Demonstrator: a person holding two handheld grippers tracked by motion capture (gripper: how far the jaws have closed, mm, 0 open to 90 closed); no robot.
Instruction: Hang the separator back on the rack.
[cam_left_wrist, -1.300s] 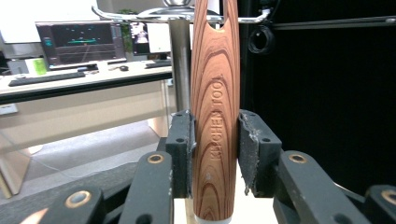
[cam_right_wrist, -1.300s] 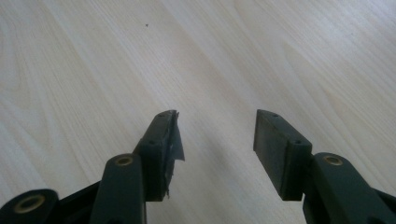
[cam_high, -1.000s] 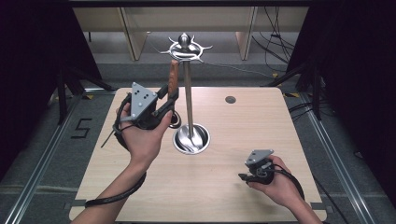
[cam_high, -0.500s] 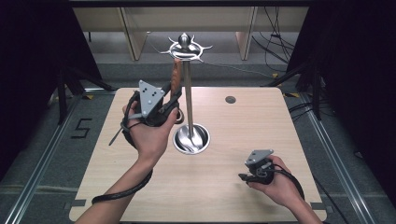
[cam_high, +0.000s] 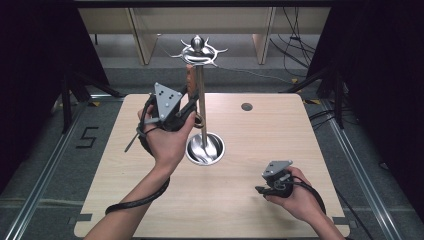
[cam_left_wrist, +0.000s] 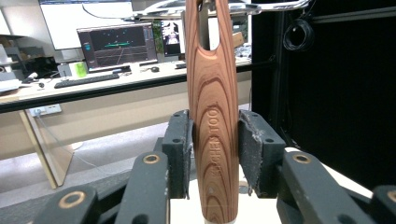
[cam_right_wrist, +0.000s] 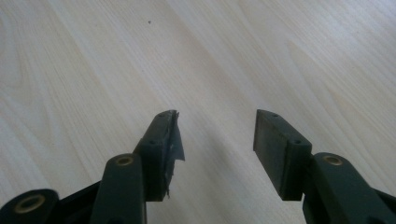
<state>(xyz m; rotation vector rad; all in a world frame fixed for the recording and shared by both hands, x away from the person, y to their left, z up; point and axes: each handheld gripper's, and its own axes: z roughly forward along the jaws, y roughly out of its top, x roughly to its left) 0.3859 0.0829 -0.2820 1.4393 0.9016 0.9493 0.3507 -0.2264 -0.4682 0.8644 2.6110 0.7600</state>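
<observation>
1. A metal stand (cam_high: 200, 85) rises from a round base (cam_high: 205, 149) near the middle of the table (cam_high: 280, 135), with hooks spread at its top (cam_high: 198, 50).
2. A wooden handle (cam_left_wrist: 214, 116) hangs upright from a hook at the top of the stand, just left of the pole in the high view (cam_high: 190, 82).
3. The slot at the handle's upper end is over the hook; the lower end of the utensil is hidden behind the left gripper and hand.
4. The left gripper (cam_high: 187, 107) is raised off the table, left of the pole, with its jaws on either side of the handle.
5. In the left gripper view (cam_left_wrist: 215, 140) the jaws have just been opening: the left pad (cam_left_wrist: 180, 140) stands a sliver off the wood, and the right pad (cam_left_wrist: 254, 144) is at its edge, so the grip looks slack rather than pressing.
6. Letters are stamped down the handle between the pads.
7. The right gripper (cam_high: 260, 190) rests low at the near right of the table, well apart from the stand.
8. In the right gripper view (cam_right_wrist: 217, 140) its jaws stand wide, with bare tabletop between them.
9. A small dark round spot (cam_high: 246, 106) lies on the far right part of the table.
</observation>
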